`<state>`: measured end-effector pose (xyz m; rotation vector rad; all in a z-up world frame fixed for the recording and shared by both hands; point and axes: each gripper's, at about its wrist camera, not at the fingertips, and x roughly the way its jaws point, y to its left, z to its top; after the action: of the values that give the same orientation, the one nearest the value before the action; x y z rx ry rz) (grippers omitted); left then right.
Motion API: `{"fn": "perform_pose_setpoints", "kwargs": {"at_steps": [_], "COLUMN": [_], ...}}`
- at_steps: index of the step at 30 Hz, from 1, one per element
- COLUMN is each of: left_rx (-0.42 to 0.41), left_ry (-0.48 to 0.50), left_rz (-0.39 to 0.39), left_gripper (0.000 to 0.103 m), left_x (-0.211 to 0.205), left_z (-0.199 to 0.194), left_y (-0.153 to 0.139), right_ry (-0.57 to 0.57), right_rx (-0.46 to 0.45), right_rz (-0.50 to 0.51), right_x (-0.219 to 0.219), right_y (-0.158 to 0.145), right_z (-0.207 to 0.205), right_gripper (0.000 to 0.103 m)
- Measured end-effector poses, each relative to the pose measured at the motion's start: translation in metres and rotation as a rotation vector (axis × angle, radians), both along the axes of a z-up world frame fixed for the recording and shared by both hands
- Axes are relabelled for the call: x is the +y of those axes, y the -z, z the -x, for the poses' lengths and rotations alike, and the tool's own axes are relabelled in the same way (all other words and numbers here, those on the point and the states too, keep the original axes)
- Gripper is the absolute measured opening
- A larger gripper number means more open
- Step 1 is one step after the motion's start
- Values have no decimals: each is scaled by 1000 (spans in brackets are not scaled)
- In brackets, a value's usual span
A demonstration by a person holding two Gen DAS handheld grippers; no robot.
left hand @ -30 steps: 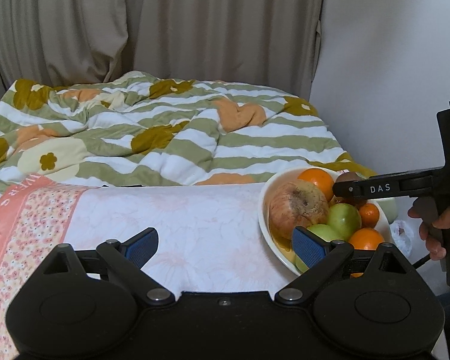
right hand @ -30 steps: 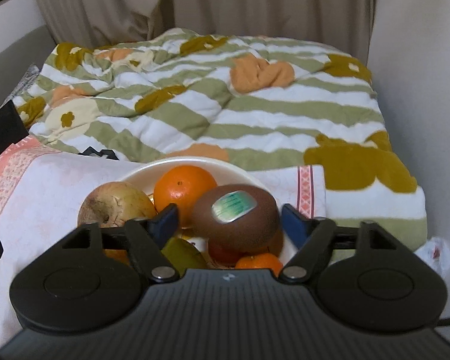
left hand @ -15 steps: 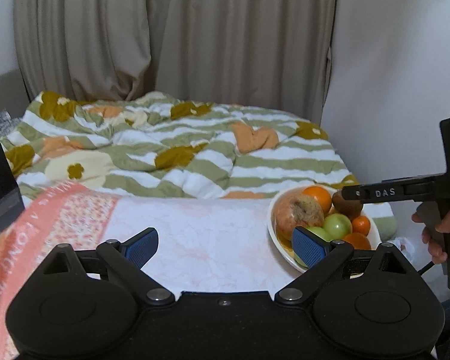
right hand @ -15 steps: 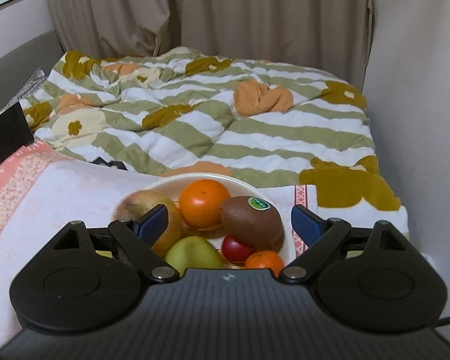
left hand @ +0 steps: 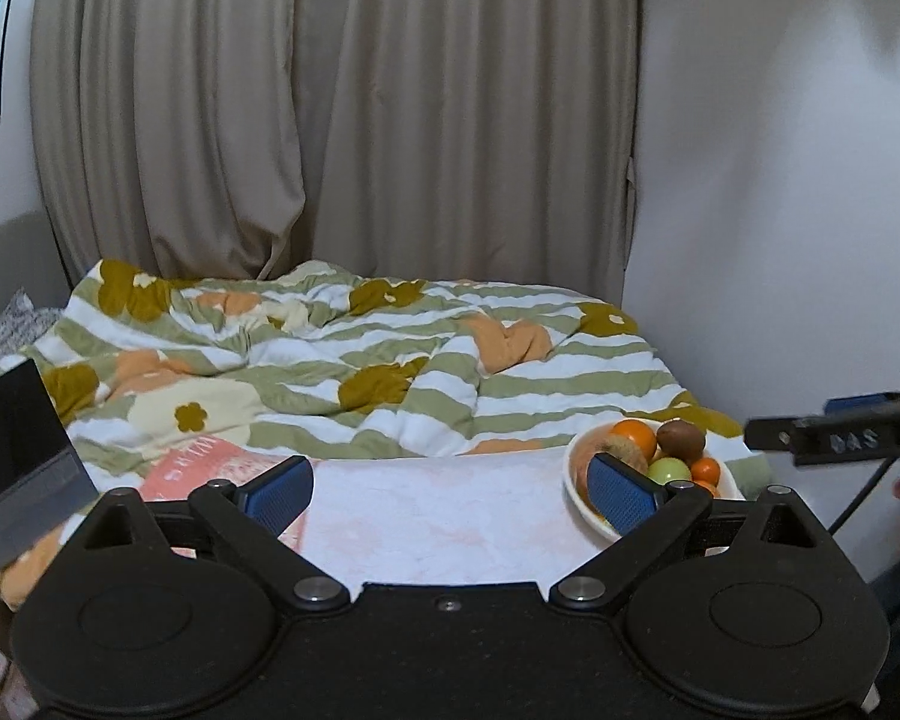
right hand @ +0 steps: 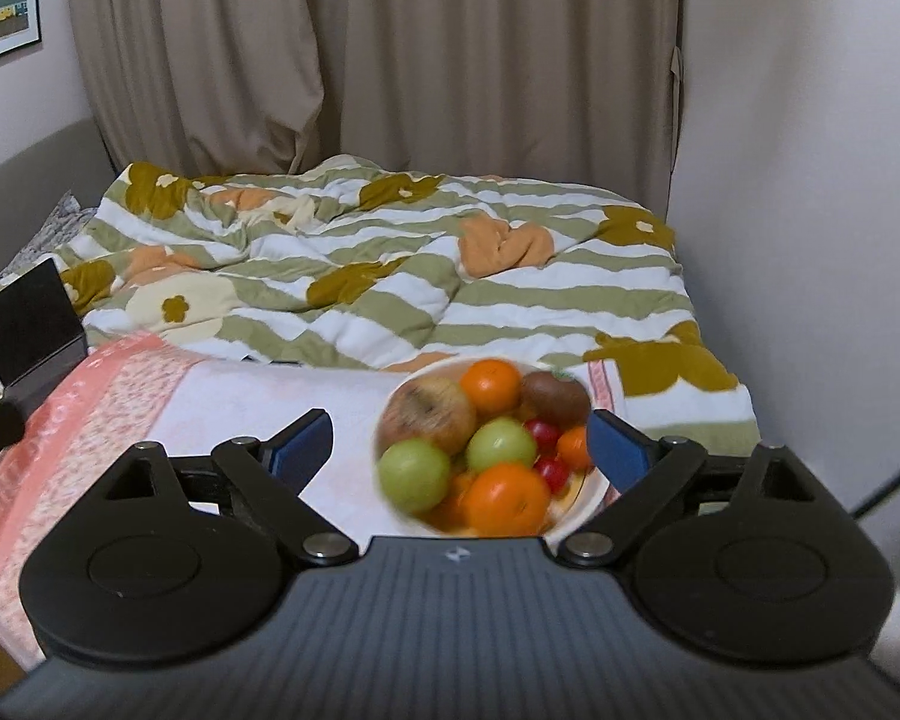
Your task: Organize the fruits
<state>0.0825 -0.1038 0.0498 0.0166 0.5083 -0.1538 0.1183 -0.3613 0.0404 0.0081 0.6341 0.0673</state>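
Left claw (left hand: pixel 453 489): released, blue pads wide apart, nothing between them; it hovers over the pink-and-white cloth (left hand: pixel 438 516) on the surface.
Right claw (right hand: pixel 459 443): released, pads spread wide, gripping nothing; the fruit bowl shows between and just beyond the pads.
Fruit bowl (right hand: pixel 594 495): white, at the right end of the surface, near the wall; blurred in the right wrist view.
Right wrist view only: the whole heap, with a brownish apple (right hand: pixel 429 414) at far left, an orange (right hand: pixel 491 385) at the far side, a kiwi (right hand: pixel 555 399) at far right, two green apples (right hand: pixel 415 474), a second orange (right hand: pixel 507 498) nearest, and small red fruits (right hand: pixel 543 432) in the middle.
Left wrist view only: the right claw from the side (left hand: pixel 840 437), held right of the bowl (left hand: pixel 573 471) and apart from it; its right pad hides part of the bowl.
Bed: striped floral duvet (left hand: pixel 360 366) beyond the surface, beige curtains (left hand: pixel 330 120) behind.
Far left: a dark open laptop (left hand: pixel 21 450) in both views.
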Motion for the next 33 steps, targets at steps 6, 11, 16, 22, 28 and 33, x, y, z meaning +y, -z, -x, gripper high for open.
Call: {"fn": "perform_pose_setpoints", "kwargs": {"at_steps": [6,11,16,22,28,33], "left_rx": [-5,10,39,39,41,41], "left_ry": [6,3,-4,-11,-11,-6], "left_rz": [-18,-50,-36,-34,-31,-32], "left_gripper": [103,103,103,103,103,103], "left_x": [25,38,49,54,56,55], "left_z": [19,33,41,48,49,51], "left_y": [-3,3,9,9,9,7], "right_ry": [66,95,106,105,104,105], "right_rx": [0,19,35,49,46,47], "right_rz": [19,-1,12,14,18,9], "right_x": [31,49,62,70,72,74], "right_y": [-5,-5,-2,2,2,1], "right_z": [53,78,92,101,102,104], "right_gripper": [103,103,103,103,103,103]}}
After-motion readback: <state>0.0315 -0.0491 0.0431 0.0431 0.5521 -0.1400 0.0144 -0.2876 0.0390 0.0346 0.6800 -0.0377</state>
